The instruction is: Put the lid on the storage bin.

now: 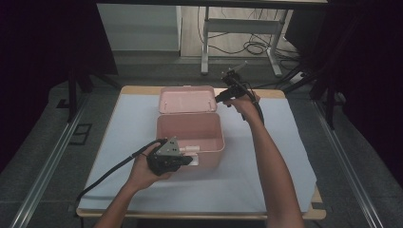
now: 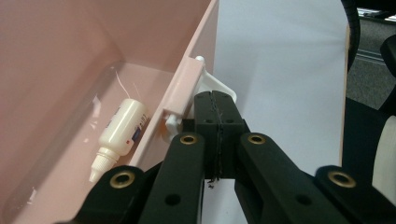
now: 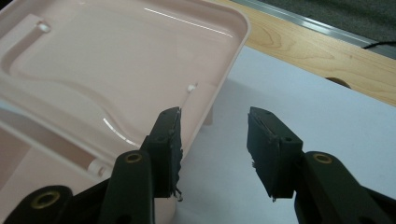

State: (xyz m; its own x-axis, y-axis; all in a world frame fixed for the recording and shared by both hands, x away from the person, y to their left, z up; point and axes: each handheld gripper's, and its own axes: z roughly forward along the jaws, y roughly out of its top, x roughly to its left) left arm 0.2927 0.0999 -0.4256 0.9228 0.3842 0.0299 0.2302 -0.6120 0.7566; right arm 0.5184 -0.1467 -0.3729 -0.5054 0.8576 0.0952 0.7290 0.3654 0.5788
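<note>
The left tool (image 1: 186, 159) is clamped on the pink box's (image 1: 190, 133) white front latch (image 2: 219, 88), mid-worktop. The right tool (image 3: 212, 140), jaws apart, straddles the open lid's (image 1: 188, 99) edge. A careless push could slam the lid or slide the box.

A pink plastic box (image 1: 190, 133) stands open on the white-covered bench, its hinged lid (image 1: 187, 99) tilted back behind it. A small white dropper bottle (image 2: 119, 135) lies on its side inside, against the front wall by the white latch (image 2: 205, 88).
</note>
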